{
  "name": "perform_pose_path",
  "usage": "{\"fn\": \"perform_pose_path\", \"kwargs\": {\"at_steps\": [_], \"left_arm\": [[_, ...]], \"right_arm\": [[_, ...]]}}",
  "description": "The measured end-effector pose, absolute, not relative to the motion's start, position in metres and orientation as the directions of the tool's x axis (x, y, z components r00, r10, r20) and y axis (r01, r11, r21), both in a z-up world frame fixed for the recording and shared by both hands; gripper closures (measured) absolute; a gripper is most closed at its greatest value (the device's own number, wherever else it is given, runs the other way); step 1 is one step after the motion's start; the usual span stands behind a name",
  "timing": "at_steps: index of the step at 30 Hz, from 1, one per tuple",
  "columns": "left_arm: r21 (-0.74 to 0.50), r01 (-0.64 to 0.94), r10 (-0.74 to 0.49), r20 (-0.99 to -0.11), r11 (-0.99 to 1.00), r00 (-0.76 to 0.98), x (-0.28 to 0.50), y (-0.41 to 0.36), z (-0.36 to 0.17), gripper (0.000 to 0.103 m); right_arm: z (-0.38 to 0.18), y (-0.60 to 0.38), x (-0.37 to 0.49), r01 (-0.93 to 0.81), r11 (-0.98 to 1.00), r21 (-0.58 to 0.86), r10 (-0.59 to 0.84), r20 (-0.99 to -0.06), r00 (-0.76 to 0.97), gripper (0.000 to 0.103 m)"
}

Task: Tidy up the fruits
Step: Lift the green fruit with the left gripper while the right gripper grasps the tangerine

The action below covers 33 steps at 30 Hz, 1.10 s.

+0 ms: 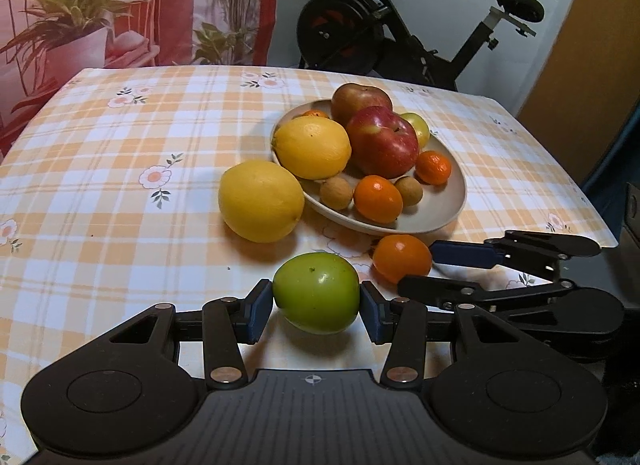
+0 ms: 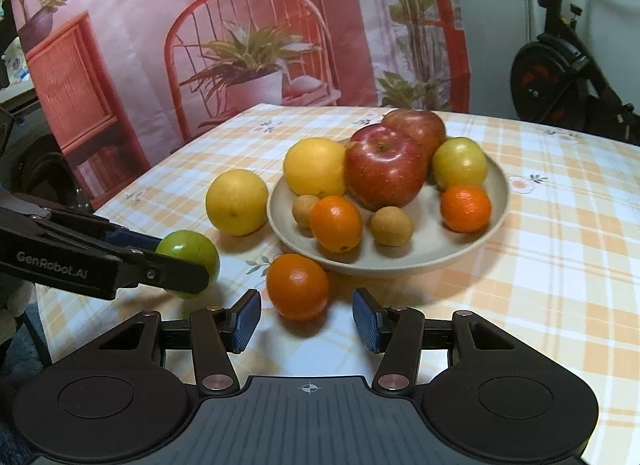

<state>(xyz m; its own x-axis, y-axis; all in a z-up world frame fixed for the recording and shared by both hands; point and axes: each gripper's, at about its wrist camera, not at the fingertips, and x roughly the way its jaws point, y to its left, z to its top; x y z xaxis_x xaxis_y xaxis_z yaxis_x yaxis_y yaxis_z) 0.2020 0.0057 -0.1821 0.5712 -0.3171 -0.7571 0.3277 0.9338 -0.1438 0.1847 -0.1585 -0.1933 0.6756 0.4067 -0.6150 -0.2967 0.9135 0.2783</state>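
green fruit gripped, orange between open fingers

we see the left gripper (image 1: 316, 307) clamped on the green fruit (image 1: 316, 292), both pads touching its sides, just above the checked tablecloth (image 1: 100, 153). the right gripper (image 2: 307, 319) stands wide open, its fingers on either side of a loose orange (image 2: 297, 285) without touching it. a lemon (image 2: 237, 201) lies beside the plate (image 2: 472, 245) of fruit.

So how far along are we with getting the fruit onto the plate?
Mostly done: the plate already holds two red apples, a lemon and small fruit. In hand: the left gripper is shut on the green apple. Left: the right gripper, open, faces the loose orange; a second lemon sits beside the plate.
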Motion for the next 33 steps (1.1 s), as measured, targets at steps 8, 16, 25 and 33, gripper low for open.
{"fn": "perform_pose_path", "kwargs": {"at_steps": [8, 16, 25, 33], "left_arm": [[-0.152, 0.32, -0.32, -0.75, 0.935, 0.579, 0.2, 0.009, -0.181, 0.054], [-0.156, 0.313, -0.319, -0.75, 0.937, 0.58, 0.198, 0.01, -0.18, 0.054], [-0.156, 0.319, -0.322, -0.752, 0.935, 0.575, 0.198, 0.008, -0.181, 0.054], [-0.156, 0.333, -0.33, -0.751, 0.93, 0.571, 0.196, 0.004, -0.181, 0.054]], "right_arm": [[-0.196, -0.146, 0.197, -0.321, 0.905, 0.28, 0.425, -0.633, 0.647, 0.06], [-0.196, -0.144, 0.2, -0.319, 0.912, 0.258, 0.408, -0.641, 0.65, 0.07], [-0.193, -0.151, 0.18, -0.331, 0.911, 0.246, 0.411, -0.623, 0.665, 0.07], [-0.184, -0.172, 0.17, -0.287, 0.93, 0.229, 0.367, -0.588, 0.721, 0.07]]}}
